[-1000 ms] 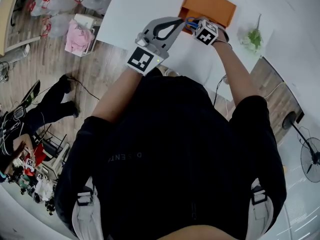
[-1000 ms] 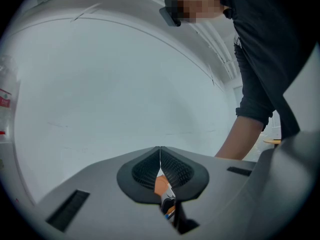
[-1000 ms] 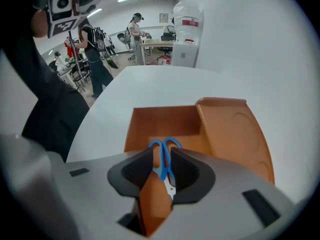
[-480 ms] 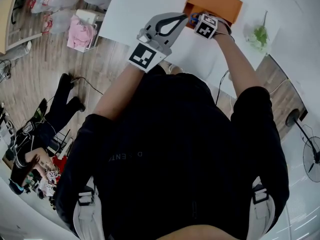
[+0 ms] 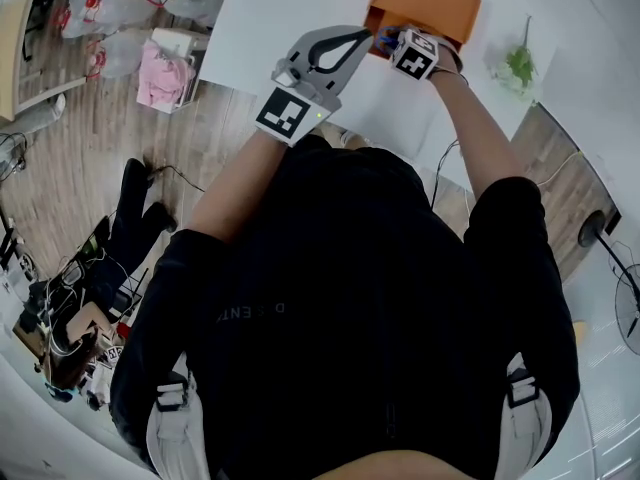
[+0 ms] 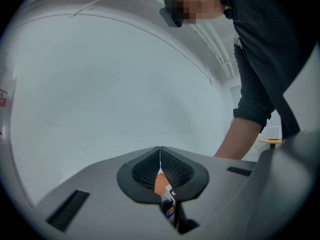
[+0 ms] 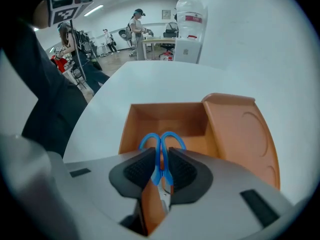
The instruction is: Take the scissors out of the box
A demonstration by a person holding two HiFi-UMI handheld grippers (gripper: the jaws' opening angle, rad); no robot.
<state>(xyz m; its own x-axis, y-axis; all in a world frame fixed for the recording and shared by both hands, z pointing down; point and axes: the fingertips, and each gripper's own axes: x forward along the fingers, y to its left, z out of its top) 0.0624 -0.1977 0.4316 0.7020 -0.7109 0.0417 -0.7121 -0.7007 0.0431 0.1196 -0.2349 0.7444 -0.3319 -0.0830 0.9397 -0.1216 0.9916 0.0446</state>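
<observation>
White table under both arms carries one open orange box, a little in from the near edge. At the box's near left corner the left gripper is held level, its jaws pressed together on nothing. The right gripper points steeply down into the box's near end. Its jaws are closing, and the pads meet the blue handles of the one pair of scissors, which lies on the box floor. The lid lies folded open to the right. One green sprig lies near the table's right edge, well apart. Past the far edge stands one water jug, with people by a desk beyond it.
</observation>
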